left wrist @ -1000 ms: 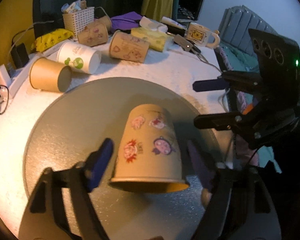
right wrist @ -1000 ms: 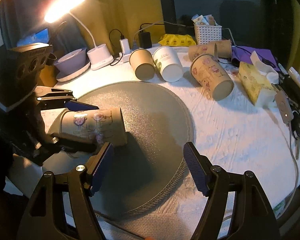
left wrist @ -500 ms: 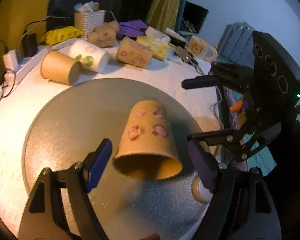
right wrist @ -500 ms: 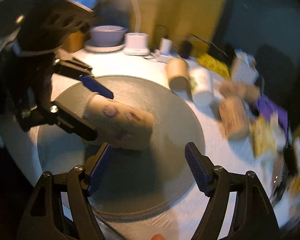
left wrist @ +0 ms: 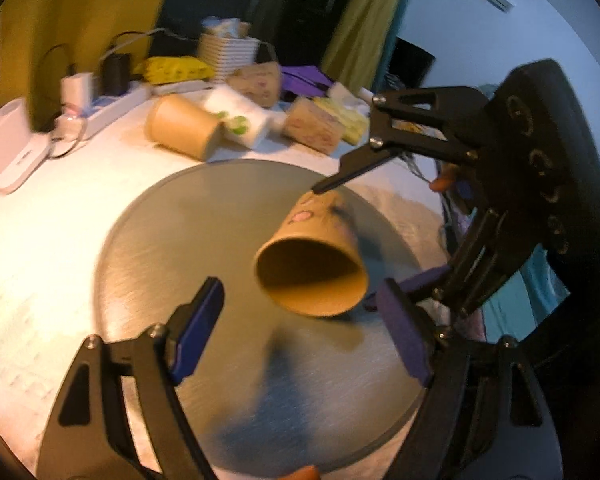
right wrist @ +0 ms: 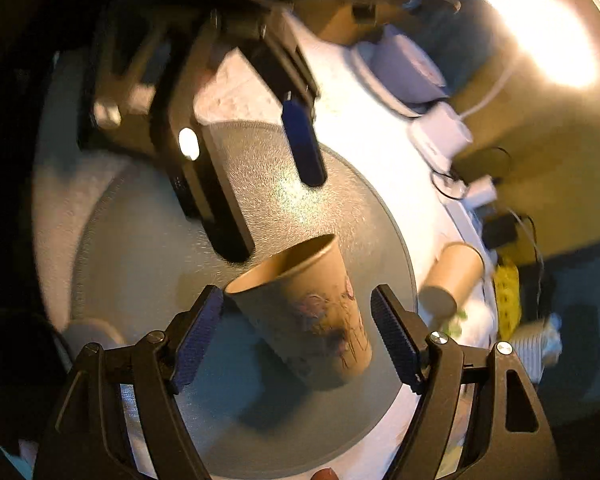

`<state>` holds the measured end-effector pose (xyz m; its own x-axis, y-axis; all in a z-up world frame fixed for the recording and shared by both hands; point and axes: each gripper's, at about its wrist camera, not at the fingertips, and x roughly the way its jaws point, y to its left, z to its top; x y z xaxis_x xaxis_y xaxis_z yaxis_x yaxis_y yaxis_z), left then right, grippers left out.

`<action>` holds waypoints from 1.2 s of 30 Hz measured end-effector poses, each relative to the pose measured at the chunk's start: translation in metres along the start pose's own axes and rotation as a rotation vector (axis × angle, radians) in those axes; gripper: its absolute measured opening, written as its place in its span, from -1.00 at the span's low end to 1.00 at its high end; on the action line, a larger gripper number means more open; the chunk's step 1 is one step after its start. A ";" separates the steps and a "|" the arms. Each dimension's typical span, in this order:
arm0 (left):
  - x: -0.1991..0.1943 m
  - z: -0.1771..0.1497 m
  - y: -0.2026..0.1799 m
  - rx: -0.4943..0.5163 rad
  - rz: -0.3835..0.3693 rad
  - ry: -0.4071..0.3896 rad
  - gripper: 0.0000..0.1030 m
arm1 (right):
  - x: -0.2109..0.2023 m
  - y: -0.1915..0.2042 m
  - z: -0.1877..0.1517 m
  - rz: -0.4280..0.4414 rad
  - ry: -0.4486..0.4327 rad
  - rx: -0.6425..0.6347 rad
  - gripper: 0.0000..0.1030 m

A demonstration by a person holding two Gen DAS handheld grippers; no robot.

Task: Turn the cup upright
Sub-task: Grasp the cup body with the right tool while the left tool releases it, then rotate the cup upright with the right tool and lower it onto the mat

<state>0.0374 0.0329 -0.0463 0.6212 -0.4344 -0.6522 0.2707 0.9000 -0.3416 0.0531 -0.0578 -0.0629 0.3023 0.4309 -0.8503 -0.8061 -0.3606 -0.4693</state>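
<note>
A brown paper cup with cartoon stickers (left wrist: 312,264) hangs tilted above the round grey mat (left wrist: 180,248), its open mouth toward the left wrist camera. In the right wrist view the cup (right wrist: 312,312) sits between my right gripper's (right wrist: 300,336) blue pads, which touch or nearly touch its sides; I cannot tell if they press on it. In the left wrist view the right gripper's fingers (left wrist: 340,176) close around the cup's base end. My left gripper (left wrist: 300,332) is open, its pads apart in front of the cup's mouth, not touching it.
Several paper cups lie on their sides at the back of the white table, a plain brown one (left wrist: 180,132) nearest. A white basket (left wrist: 228,52), power strip with chargers (left wrist: 84,100), yellow packet and tissue pack stand behind. A lit lamp (right wrist: 540,32) is at the table's edge.
The left gripper has let go of the cup and drawn back open. The right gripper has come in around the cup and turned it, mouth swinging up and toward the left camera.
</note>
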 end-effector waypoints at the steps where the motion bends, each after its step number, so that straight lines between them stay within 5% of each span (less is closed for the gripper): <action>1: -0.004 -0.003 0.009 -0.023 0.013 -0.006 0.55 | 0.005 -0.002 0.003 0.007 0.016 -0.010 0.54; 10: -0.029 -0.006 0.037 -0.102 0.129 -0.062 0.56 | 0.034 -0.010 0.022 0.078 0.139 -0.085 0.53; 23: -0.022 -0.009 0.039 -0.114 0.176 -0.022 0.56 | 0.059 -0.018 0.038 0.089 0.221 -0.160 0.36; 30: -0.022 -0.009 0.041 -0.131 0.190 -0.037 0.56 | 0.047 -0.022 0.029 0.043 0.183 -0.077 0.34; 36: -0.029 -0.010 0.046 -0.174 0.201 -0.091 0.56 | 0.025 -0.035 0.015 -0.015 0.055 0.149 0.34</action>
<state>0.0242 0.0870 -0.0503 0.7152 -0.2355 -0.6581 0.0096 0.9448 -0.3276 0.0813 -0.0224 -0.0647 0.3389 0.3882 -0.8570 -0.8666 -0.2258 -0.4450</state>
